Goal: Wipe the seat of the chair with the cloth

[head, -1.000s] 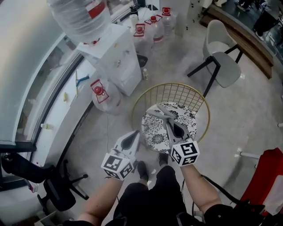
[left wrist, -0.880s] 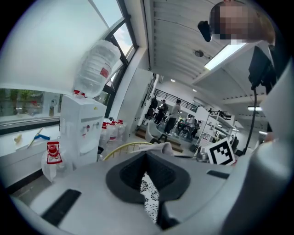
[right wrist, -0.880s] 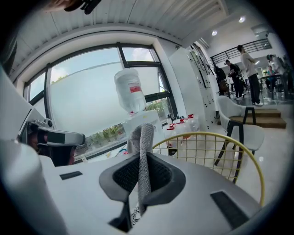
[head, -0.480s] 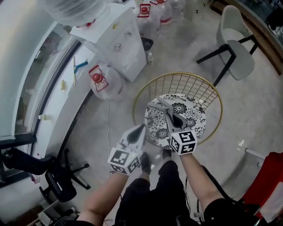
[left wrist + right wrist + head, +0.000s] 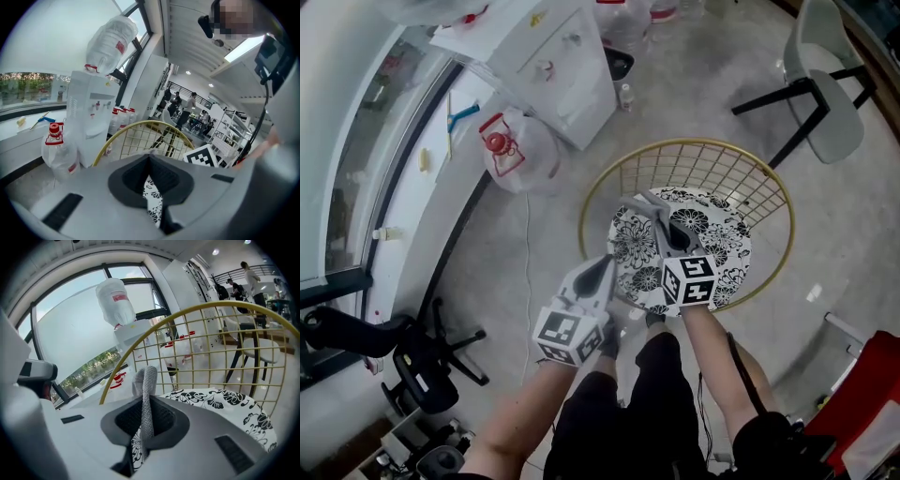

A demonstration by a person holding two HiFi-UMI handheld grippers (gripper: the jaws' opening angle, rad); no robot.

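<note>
The chair has a gold wire back (image 5: 712,159) and a round black-and-white floral seat (image 5: 717,234). My right gripper (image 5: 656,217) hovers over the seat's left part, shut on a grey cloth (image 5: 636,202) that sticks out past its tips. In the right gripper view the cloth (image 5: 147,385) stands pinched between the jaws, with the seat (image 5: 225,404) just below. My left gripper (image 5: 602,266) is shut and holds nothing, at the seat's front left rim. Through the left gripper (image 5: 150,158) jaws, a strip of the seat (image 5: 153,202) shows.
A white water dispenser (image 5: 553,66) and a jug with a red cap (image 5: 511,150) stand on the floor to the left. A grey chair (image 5: 830,94) is at the back right, a black office chair base (image 5: 422,375) at the lower left, and a red object (image 5: 862,403) at the lower right.
The head view has shifted, so the chair sits lower in frame. My left gripper has come up to the seat's front left rim. The right gripper keeps the cloth over the seat.
</note>
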